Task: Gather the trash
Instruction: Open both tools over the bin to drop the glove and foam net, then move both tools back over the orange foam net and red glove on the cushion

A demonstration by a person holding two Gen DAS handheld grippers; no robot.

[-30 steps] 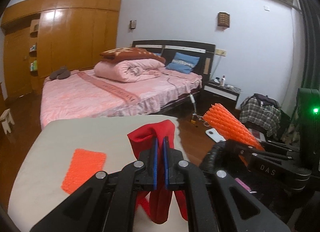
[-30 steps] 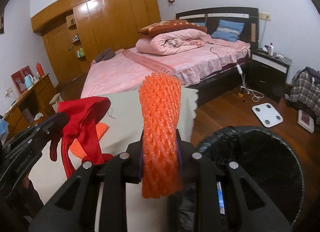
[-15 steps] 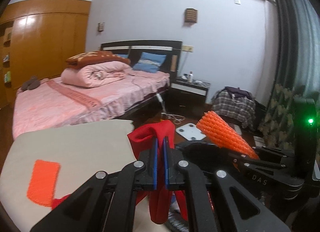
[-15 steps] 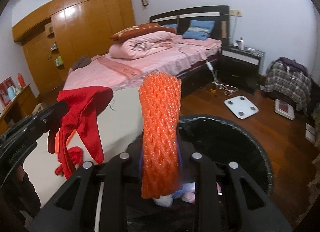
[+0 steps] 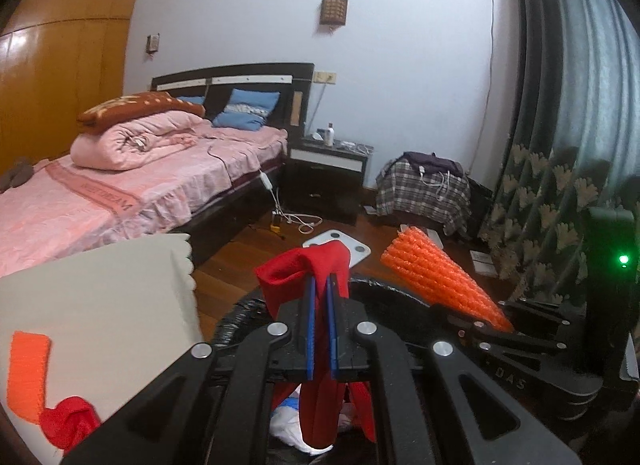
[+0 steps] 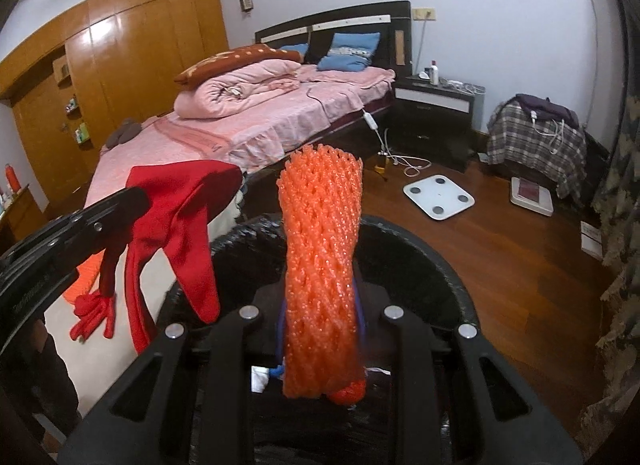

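Note:
My left gripper (image 5: 320, 301) is shut on a red plastic bag (image 5: 304, 269), which hangs over the rim of a black-lined trash bin (image 5: 384, 297). My right gripper (image 6: 320, 305) is shut on an orange foam net sleeve (image 6: 320, 233) and holds it upright above the bin (image 6: 432, 249). The red bag (image 6: 184, 201) and left gripper arm also show in the right wrist view. White and blue trash lies inside the bin (image 5: 292, 425). Another orange foam net (image 5: 28, 369) lies on the beige table (image 5: 100, 297).
A pink bed (image 6: 280, 113) stands beyond the table. A black nightstand (image 6: 436, 105), a white floor scale (image 6: 438, 197) and a plaid-covered heap (image 6: 536, 137) stand on the wood floor. A curtain (image 5: 552, 105) hangs at the right.
Both grippers have swung right from above the table to above the bin, carrying the red bag and the orange net. The bin's inside now shows below them.

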